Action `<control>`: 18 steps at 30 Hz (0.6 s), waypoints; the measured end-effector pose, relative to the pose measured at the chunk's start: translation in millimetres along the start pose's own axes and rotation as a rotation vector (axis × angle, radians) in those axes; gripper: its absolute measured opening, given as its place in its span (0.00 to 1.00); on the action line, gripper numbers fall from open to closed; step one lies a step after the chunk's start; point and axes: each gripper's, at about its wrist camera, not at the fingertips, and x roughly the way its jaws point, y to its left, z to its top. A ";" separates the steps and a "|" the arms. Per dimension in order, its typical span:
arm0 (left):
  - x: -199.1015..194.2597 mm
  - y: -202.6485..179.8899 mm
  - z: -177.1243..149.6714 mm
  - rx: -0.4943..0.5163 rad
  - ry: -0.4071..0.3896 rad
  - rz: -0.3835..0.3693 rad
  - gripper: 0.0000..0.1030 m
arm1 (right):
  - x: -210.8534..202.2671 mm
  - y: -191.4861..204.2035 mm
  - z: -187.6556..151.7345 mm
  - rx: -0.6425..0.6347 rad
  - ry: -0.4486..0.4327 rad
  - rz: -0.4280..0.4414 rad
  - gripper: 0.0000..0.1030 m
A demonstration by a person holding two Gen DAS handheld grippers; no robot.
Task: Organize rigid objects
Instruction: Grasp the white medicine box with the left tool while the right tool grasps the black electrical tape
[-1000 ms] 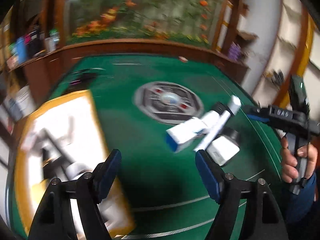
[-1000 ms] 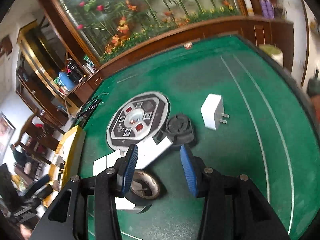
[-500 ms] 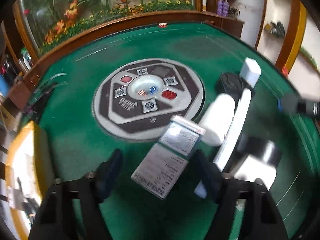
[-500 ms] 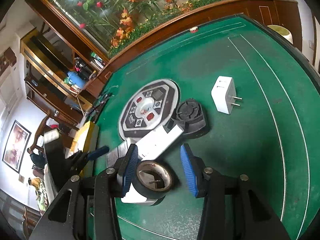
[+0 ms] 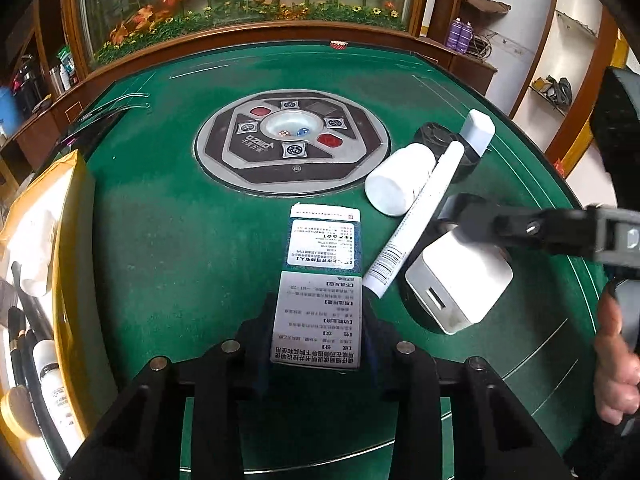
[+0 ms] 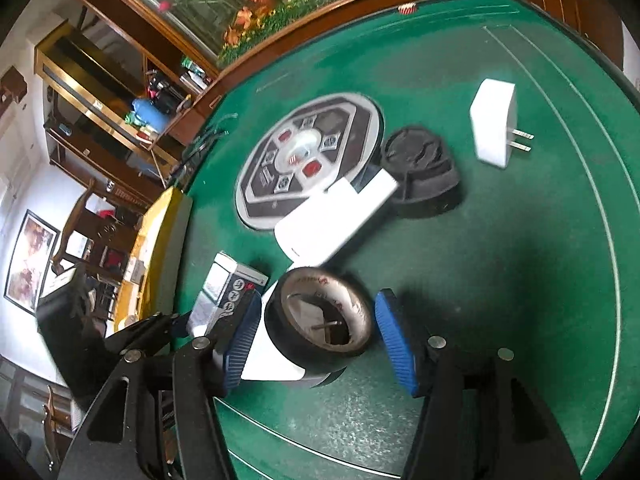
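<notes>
the left gripper [image 5: 318,320] clamps the near end of the printed box [image 5: 320,276] on the green worktop [image 5: 160,240]. the right gripper [image 6: 316,336] stands open around the tape roll [image 6: 320,316]; beyond lies a white bottle [image 5: 400,180].

Bright daylight, fisheye-warped, slightly blurred

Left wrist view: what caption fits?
Left hand-held gripper clamps a printed medicine box on the green table.
</notes>
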 end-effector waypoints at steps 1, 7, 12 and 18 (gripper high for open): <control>-0.8 -1.4 -0.1 0.004 -0.001 0.007 0.37 | 3.6 0.6 -1.6 0.000 0.005 -0.003 0.56; -2.4 -0.1 2.0 0.002 -0.014 0.014 0.37 | -2.7 4.5 -0.6 -0.029 -0.046 0.035 0.15; -8.0 2.6 -0.2 -0.025 -0.027 -0.009 0.36 | -11.1 7.1 0.6 -0.039 -0.080 0.051 0.15; -15.2 4.9 1.8 -0.037 -0.036 0.004 0.36 | -25.6 10.2 4.0 -0.063 -0.149 0.039 0.15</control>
